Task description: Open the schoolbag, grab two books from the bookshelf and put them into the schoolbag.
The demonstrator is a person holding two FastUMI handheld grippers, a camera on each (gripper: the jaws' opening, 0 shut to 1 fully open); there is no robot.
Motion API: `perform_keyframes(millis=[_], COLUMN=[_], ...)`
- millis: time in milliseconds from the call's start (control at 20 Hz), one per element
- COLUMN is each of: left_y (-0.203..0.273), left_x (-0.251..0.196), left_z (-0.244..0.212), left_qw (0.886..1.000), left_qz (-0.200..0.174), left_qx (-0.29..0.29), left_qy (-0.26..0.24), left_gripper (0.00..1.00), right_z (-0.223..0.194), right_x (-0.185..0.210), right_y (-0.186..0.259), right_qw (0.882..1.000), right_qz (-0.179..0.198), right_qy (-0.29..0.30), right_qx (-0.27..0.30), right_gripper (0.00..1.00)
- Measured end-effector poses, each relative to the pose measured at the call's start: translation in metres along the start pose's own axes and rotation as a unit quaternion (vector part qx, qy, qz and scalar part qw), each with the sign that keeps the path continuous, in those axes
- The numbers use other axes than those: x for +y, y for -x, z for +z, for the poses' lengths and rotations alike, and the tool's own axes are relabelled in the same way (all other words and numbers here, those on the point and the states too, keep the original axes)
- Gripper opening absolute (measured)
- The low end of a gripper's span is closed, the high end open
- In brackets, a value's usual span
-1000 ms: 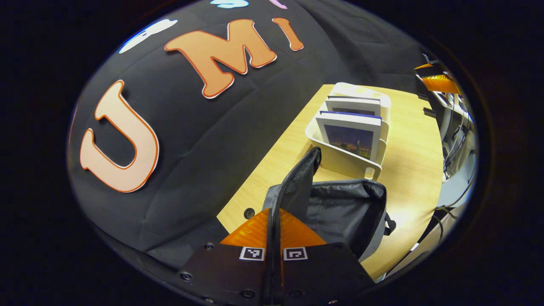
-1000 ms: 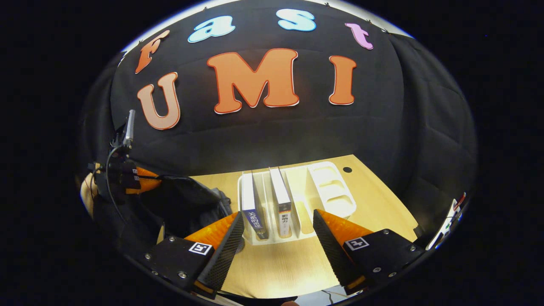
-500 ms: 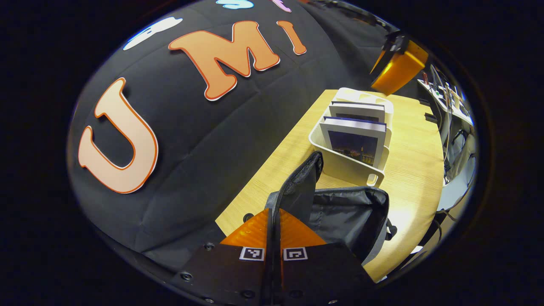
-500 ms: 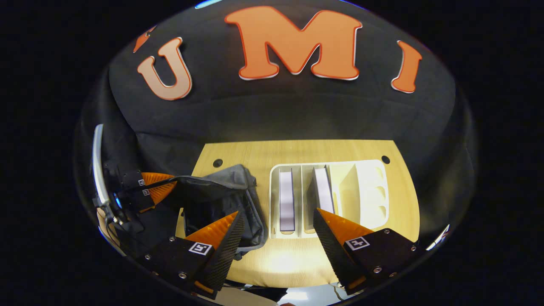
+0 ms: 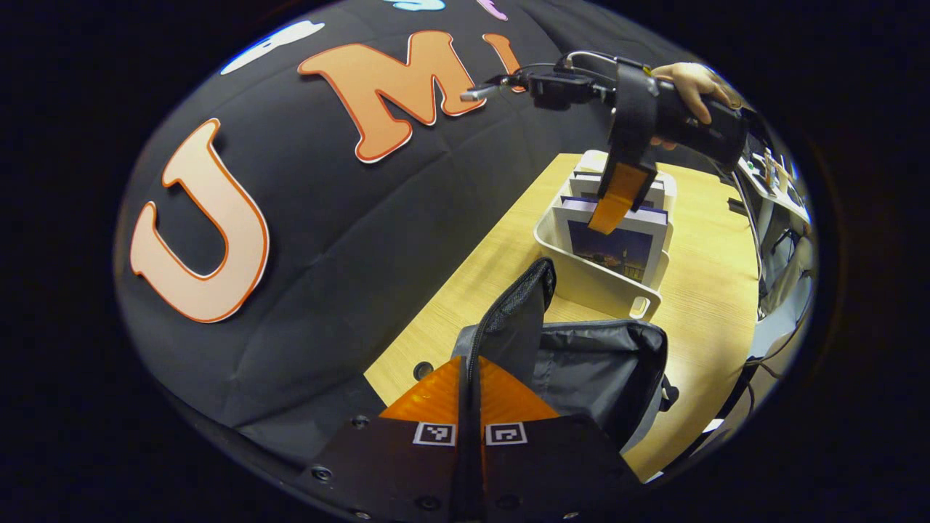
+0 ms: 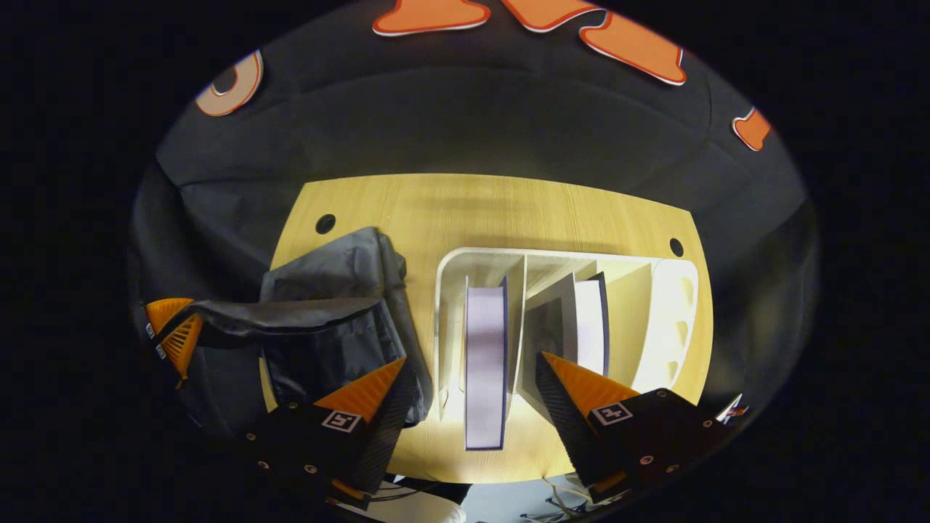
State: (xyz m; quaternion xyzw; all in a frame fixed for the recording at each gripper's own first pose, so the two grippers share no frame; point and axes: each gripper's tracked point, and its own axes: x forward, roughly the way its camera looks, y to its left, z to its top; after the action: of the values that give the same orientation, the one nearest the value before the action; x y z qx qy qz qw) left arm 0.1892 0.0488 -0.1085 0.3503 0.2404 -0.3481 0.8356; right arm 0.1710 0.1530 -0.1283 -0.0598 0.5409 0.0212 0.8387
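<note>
The schoolbag [image 6: 330, 341] sits open at the middle left of the right gripper view, its flap [image 5: 517, 312] clenched in my left hand-held gripper [image 5: 469, 378]. My right hand-held gripper [image 6: 472, 392] hangs wide open, grasping nothing, above the near book [image 6: 484, 363] in the white bookshelf [image 6: 672, 319] on the surface [image 6: 465, 211]. I should go straight down around that book; half a second ago I was farther back.

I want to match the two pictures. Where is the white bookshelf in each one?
Left gripper view: the bookshelf sits right of centre, beyond the open schoolbag.
Right gripper view: the bookshelf is centre-right, seen from above, right of the schoolbag.
Shared landmark: the wooden table under both.
</note>
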Motion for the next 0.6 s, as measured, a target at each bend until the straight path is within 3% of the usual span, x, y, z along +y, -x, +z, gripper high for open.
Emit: perform_keyframes(millis=[300, 550, 600], left_y=[-0.006, -0.01, -0.009], left_x=[0.0, 0.0, -0.001], left_z=[-0.006, -0.008, -0.008], left_qw=[1.0, 1.0, 1.0], left_qz=[-0.004, -0.007, -0.009], left_qx=[0.007, 0.011, 0.012], left_qy=[0.014, 0.019, 0.019], left_gripper=[0.01, 0.01, 0.01], right_z=[-0.002, -0.014, -0.015], right_x=[0.0, -0.005, -0.005], right_y=[-0.044, -0.071, -0.068], right_qw=[0.999, 0.998, 0.998], right_qz=[-0.008, -0.017, -0.015], right_qy=[-0.002, -0.027, -0.034], right_qx=[0.034, 0.057, 0.057], right_gripper=[0.93, 0.7, 0.62])
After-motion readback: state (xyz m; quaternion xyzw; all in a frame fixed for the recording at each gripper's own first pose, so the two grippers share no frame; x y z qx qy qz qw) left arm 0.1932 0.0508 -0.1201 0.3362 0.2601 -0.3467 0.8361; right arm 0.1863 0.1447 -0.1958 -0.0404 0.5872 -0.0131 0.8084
